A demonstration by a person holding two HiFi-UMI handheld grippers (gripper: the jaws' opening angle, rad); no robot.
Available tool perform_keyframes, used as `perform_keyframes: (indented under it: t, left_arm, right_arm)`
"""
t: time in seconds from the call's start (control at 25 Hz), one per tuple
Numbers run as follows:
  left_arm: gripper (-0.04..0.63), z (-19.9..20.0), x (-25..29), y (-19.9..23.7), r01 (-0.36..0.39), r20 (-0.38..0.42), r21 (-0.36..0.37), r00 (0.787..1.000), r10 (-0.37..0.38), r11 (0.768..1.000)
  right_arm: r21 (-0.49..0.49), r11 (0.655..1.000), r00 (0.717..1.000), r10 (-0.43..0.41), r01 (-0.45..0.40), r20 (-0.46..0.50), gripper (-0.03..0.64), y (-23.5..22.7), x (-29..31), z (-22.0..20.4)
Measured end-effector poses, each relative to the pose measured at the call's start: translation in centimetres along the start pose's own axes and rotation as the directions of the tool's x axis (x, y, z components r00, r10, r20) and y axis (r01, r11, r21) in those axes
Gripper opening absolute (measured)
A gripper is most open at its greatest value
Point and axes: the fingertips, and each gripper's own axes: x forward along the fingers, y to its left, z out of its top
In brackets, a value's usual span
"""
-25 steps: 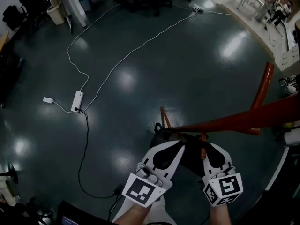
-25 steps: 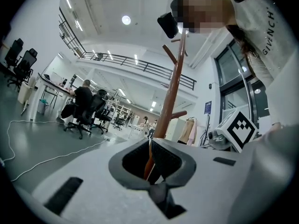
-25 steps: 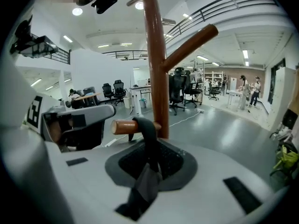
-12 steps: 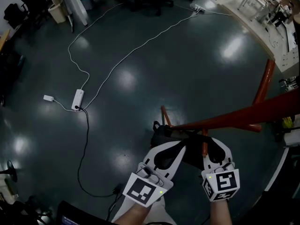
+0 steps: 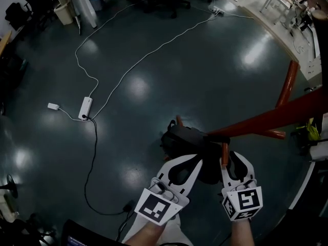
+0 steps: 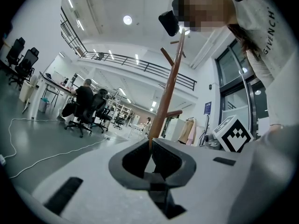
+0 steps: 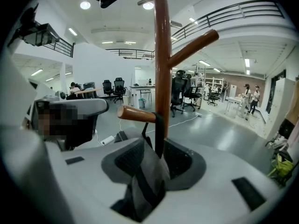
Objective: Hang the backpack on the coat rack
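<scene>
The backpack (image 5: 185, 138) is being hung by its strap over a peg (image 7: 135, 114) of the coat rack (image 7: 162, 55), fabric being pinched by the right tongs (image 7: 155, 147); the left tongs (image 6: 150, 143) are being held pressed together, empty; seemingly only release is being awaited.

We list this as an open-plan office or lab hall: swivel chairs (image 7: 181, 93) and desks (image 6: 41, 84) on the far side, a mezzanine railing (image 6: 135, 63) overhead, a power strip (image 5: 84, 109) and white cables (image 5: 148, 53) lying across the glossy dark floor (image 5: 205, 76).
</scene>
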Motion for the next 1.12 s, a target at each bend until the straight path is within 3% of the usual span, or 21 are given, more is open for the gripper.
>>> perform_keyframes:
  t: [0.36,0.6,1.0,1.12]
  left_arm:
    - [0.026,0.1,-0.7,-1.2,0.02,-0.004,0.015,1.0,-0.02,1.0]
    - [0.025,0.6,-0.9,-2.7,0.051,-0.014,0.025,0.999,-0.051,0.998]
    - [0.026,2.7,-1.1,-4.5,0.089,-0.005,0.036,0.996,-0.089,0.995]
    - [0.026,3.4,-1.0,-5.3,0.116,-0.005,0.07,0.993,-0.116,0.991]
  right_arm:
    - [0.05,0.991,0.99,0.121,-0.125,0.079,0.098,3.1,-2.9,0.9]
    - [0.029,0.992,0.989,0.117,-0.12,0.091,0.054,4.2,-5.0,1.9]
    - [0.008,0.993,0.985,0.119,-0.121,0.127,0.038,5.7,-7.8,5.4]
    - [0.017,0.993,0.983,0.114,-0.118,0.142,0.035,5.8,-8.8,6.3]
